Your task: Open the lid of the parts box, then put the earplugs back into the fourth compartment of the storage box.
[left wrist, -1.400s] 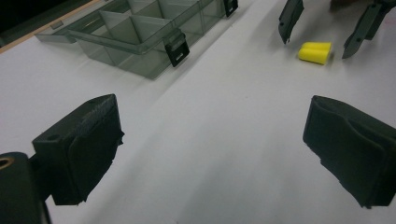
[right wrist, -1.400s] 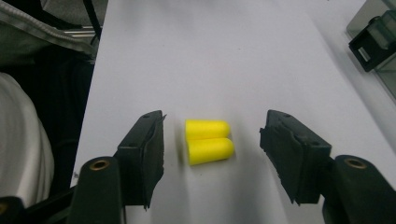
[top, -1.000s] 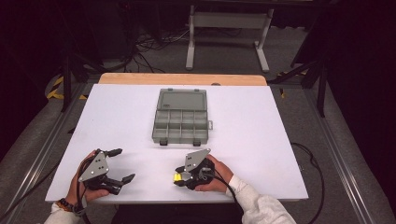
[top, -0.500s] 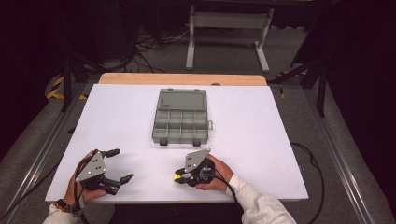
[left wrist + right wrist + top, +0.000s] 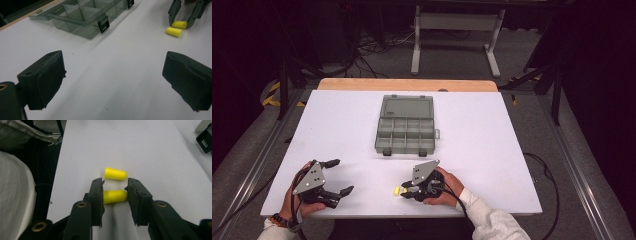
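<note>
Two yellow foam earplugs lie near the table's front edge. One earplug (image 5: 115, 196) sits crosswise between the jaws of my right gripper (image 5: 115, 185), whose pads press on both its ends while it rests on the table. The other earplug (image 5: 115, 173) lies free just beyond the fingertips. From the left gripper view, the held earplug (image 5: 179, 24) and the free one (image 5: 174, 31) show at the upper right. My left gripper (image 5: 341, 176) stands wide open at the front left with nothing between its jaws. My right gripper (image 5: 406, 193) is at front centre.
A grey see-through organizer box (image 5: 377, 137) with several empty compartments and its lid (image 5: 407, 106) folded back stands mid-table, latches toward me. The white tabletop (image 5: 492, 150) ends close in front of both hands. A wooden strip (image 5: 362, 84) edges the far side.
Almost nothing has moved. The right gripper has shifted very slightly at the earplugs. The left gripper stays where it was, open.
</note>
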Available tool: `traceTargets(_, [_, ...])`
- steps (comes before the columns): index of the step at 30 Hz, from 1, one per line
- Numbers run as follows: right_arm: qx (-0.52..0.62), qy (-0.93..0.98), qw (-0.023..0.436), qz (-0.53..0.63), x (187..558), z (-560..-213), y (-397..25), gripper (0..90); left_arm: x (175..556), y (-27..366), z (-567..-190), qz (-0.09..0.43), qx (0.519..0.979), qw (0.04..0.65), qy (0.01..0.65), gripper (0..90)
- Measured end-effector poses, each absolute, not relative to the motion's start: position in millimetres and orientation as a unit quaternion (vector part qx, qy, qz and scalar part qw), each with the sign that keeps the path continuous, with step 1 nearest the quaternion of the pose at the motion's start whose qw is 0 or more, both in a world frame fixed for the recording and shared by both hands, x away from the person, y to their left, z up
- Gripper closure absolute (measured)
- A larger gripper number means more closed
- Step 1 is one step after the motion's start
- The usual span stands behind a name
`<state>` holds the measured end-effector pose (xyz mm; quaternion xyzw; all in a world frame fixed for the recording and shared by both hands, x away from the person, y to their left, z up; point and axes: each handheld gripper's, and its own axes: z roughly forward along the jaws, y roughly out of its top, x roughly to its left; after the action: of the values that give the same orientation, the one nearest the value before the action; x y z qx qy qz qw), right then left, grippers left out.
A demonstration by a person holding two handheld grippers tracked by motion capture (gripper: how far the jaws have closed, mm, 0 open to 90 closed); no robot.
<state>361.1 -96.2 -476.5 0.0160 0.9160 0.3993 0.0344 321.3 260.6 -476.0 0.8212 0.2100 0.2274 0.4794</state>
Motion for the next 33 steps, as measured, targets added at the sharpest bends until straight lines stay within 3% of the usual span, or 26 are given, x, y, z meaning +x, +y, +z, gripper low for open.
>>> traceTargets(14, [0.008,0.913,0.041,0.406,357.5,-470.8,-96.9,72.1,320.9,261.1,-476.0,0.226,0.821,0.48,0.209,5.5])
traceTargets(33, [0.042,0.888,0.094,0.449,358.3,-452.6,-113.5,73.2,321.3,259.0,-474.7,0.235,0.82,0.478,0.212,5.1])
